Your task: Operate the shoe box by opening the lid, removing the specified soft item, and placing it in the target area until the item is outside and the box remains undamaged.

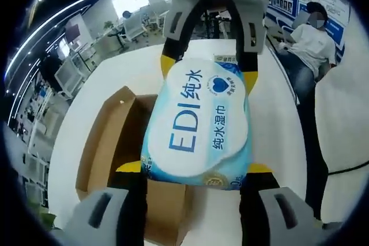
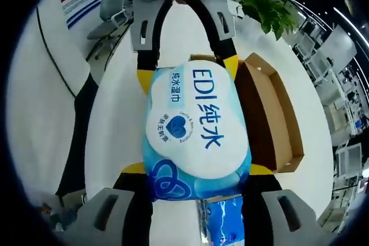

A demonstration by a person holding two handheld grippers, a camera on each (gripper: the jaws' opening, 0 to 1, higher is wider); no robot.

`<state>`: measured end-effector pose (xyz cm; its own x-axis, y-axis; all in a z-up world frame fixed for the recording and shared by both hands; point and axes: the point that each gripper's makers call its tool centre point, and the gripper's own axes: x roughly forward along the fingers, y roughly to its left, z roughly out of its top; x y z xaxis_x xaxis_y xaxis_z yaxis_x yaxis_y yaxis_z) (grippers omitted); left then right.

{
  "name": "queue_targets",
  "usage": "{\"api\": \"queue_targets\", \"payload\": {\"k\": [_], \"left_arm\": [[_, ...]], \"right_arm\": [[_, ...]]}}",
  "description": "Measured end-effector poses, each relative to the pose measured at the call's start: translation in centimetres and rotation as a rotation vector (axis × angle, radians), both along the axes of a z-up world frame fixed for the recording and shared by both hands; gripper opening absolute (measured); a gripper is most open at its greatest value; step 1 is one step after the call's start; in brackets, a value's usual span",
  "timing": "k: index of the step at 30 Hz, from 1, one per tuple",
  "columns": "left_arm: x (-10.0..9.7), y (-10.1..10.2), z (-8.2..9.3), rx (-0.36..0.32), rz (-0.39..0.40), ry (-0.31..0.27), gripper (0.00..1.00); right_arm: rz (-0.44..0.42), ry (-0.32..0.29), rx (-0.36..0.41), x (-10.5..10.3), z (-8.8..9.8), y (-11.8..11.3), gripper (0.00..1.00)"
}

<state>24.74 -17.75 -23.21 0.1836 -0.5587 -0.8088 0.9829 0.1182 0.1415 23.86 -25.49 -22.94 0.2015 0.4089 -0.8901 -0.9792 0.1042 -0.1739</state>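
Observation:
A soft blue and white wet wipes pack [image 1: 199, 128] printed "EDI" hangs above the white table, held at both ends. My left gripper [image 1: 195, 168] is shut on its near end in the left gripper view, and my right gripper [image 1: 209, 72] clamps the far end from the top. In the right gripper view the pack [image 2: 196, 131] sits between my right gripper [image 2: 197, 169] at the bottom and my left gripper [image 2: 188, 72] opposite. The open brown cardboard shoe box [image 1: 106, 142] lies under and beside the pack, its inside showing [image 2: 271, 113].
The round white table [image 1: 115, 73] carries the box. A seated person [image 1: 311, 41] is beyond the table's edge. A potted plant [image 2: 265, 7] stands past the far side. A blue printed packet [image 2: 222, 223] shows under the pack's near end.

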Motion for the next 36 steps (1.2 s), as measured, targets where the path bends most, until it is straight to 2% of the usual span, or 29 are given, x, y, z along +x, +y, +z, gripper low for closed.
{"api": "queue_targets", "payload": {"k": [9,20,36], "left_arm": [[-2.3,-0.9,-0.7,0.013,-0.010,0.010,0.64],[-4.1,-2.8,-1.6,0.017,-0.032,0.009,0.64],[-6.9,-4.6,-3.5,0.017,-0.047,0.051,0.64]], "right_arm": [[-0.003,0.001,0.021,-2.4,-0.5,-0.8,0.60],[-0.023,-0.004,0.014,-4.4,-1.2,-2.6,0.60],[-0.037,0.036,0.024,-7.2,-3.0,-4.4,0.60]]}}
